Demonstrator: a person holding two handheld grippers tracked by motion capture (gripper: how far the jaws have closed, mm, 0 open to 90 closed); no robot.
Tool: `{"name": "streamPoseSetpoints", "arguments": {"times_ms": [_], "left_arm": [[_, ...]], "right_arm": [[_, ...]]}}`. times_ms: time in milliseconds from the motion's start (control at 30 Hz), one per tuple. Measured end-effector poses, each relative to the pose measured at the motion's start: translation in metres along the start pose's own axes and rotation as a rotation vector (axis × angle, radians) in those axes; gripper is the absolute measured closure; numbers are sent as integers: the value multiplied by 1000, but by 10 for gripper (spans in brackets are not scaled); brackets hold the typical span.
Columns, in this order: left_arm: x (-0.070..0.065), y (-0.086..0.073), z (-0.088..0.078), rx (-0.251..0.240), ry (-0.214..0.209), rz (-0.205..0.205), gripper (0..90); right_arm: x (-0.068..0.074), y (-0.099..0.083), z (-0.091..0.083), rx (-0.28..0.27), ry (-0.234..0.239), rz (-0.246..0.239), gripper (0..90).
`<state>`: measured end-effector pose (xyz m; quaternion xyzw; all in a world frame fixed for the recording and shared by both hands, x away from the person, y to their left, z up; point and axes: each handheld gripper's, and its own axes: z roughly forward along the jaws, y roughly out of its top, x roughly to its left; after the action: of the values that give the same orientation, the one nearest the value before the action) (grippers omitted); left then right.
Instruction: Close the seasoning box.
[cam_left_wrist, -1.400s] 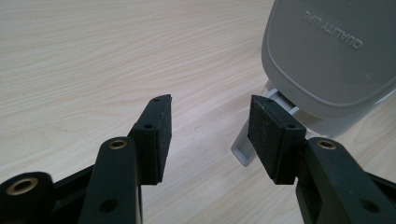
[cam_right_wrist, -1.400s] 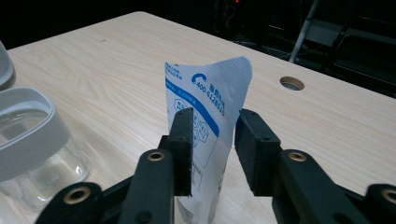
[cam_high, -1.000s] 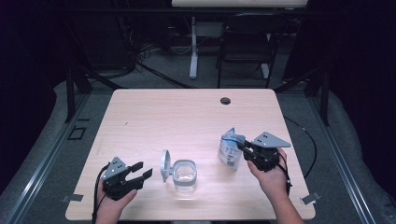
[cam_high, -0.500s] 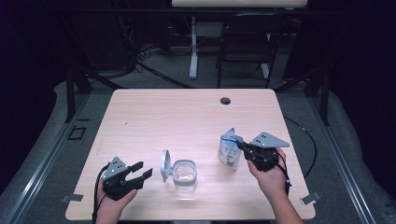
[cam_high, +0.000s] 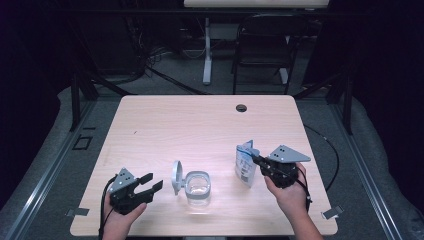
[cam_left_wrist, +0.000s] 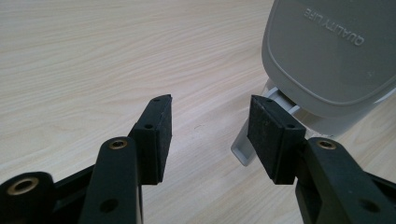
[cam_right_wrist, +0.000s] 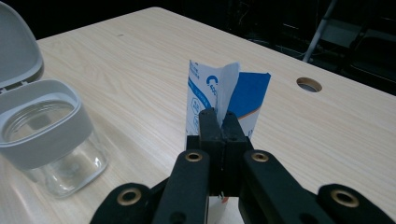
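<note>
High view: on the wooden table, right gripper clamped on the blue-and-white packet, held upright at the right part of the table, well apart from the glass jar. Compared with the picture from 1 second ago, jaws have just been closing, with the packet's edge between them; now pressed fully together on it. Probably means the grasp is finished and the packet is ready to be lifted toward the jar. Otherwise little difference from the earlier frames: jar, its open grey lid and both hands at nearly the same places. Left gripper resting near the front-left corner, jaws apart, nothing between them, pointing at the jar. Left gripper view: 2 black jaws standing open over bare wood, with the lid just beyond the right-hand jaw, its hinge close to that pad, not touching as far as can be told. Right gripper view: jaws shut tight together on a folded edge of the packet, packet standing upright behind them; jar at the left, mouth open, apparently empty, lid tilted back.
</note>
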<state>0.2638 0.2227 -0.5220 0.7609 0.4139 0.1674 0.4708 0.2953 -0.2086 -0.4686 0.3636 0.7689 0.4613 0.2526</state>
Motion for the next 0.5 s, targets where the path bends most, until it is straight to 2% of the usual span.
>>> {"name": "streamPoseSetpoints", "arguments": {"times_ms": [500], "left_arm": [[0, 0, 1, 9, -4, 0, 506]], "right_arm": [[9, -10, -22, -8, 35, -12, 900]]}}
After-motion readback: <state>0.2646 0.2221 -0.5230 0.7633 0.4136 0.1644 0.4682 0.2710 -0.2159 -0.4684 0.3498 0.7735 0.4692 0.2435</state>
